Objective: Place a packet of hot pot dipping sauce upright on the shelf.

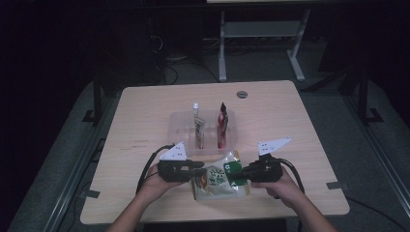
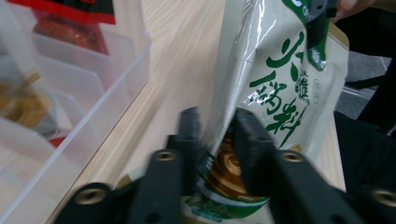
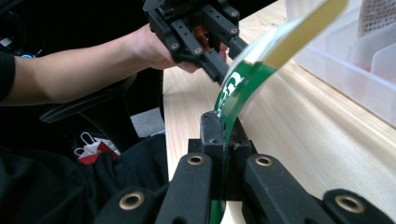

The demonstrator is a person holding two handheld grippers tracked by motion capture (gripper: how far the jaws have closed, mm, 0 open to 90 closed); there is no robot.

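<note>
Centrally, glossy crinkled snack pouch (image 1: 220,178) pinched by left hand-held gripper (image 1: 196,171) and right hand-held gripper (image 1: 240,174), above it clear plastic divided tray (image 1: 180,130) holding two upright sachets (image 1: 222,124).

table (image 1: 145,121): light wood | on it: clear tray (image 1: 178,126)

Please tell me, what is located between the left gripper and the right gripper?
In the high view, a green and cream plastic snack pouch spans the gap between the left gripper and the right gripper; each clamps one edge.
</note>
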